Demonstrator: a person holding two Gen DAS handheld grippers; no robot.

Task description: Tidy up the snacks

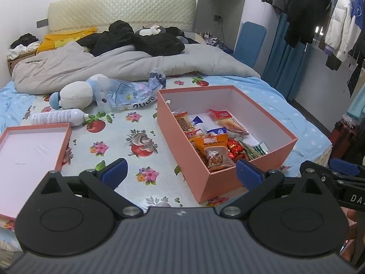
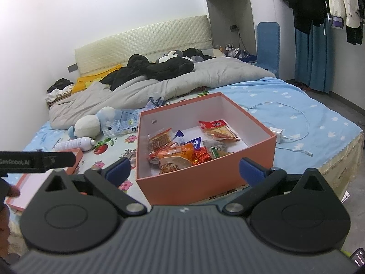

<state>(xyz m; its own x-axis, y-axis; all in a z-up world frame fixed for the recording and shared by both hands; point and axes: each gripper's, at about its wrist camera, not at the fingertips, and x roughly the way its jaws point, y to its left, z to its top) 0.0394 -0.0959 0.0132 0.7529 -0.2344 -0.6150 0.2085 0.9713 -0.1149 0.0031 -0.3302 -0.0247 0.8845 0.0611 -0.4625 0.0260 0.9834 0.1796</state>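
Through the left wrist camera, the left tongs [image 1: 180, 173] are hovering spread wide with nothing between the blue pads, low over the floral bedsheet [image 1: 127, 123]. The open salmon-pink cardboard box [image 1: 182, 132] is sitting just ahead and to the right, its near corner lying in front of the right pad. Crinkly snack packets [image 1: 214, 141] are lying loose inside it, piled toward the near end, while the far end of the white floor is showing bare. The matching pink box lid [image 1: 32, 153] is lying upturned at the left, well apart from the box, and a wide strip of sheet is running open between the two. Farther back, a white spray bottle [image 1: 59, 117], a white-and-blue plush toy [image 1: 77, 96] and a crumpled clear plastic bag [image 1: 127, 93] are crowding the sheet in front of the grey quilt [image 1: 91, 68].

Through the right wrist camera, the right tongs [image 2: 184, 169] are also gaping wide and holding nothing, poised at the box's near wall [image 2: 194, 182]. The packets [image 2: 180, 153] are sitting below the rim, toward the near-left corner. To the right, a white charger with its cable [image 2: 279, 134] is lying just beside the box on the pale blue starred sheet [image 2: 319, 105], which is stretching open toward the bed's edge.
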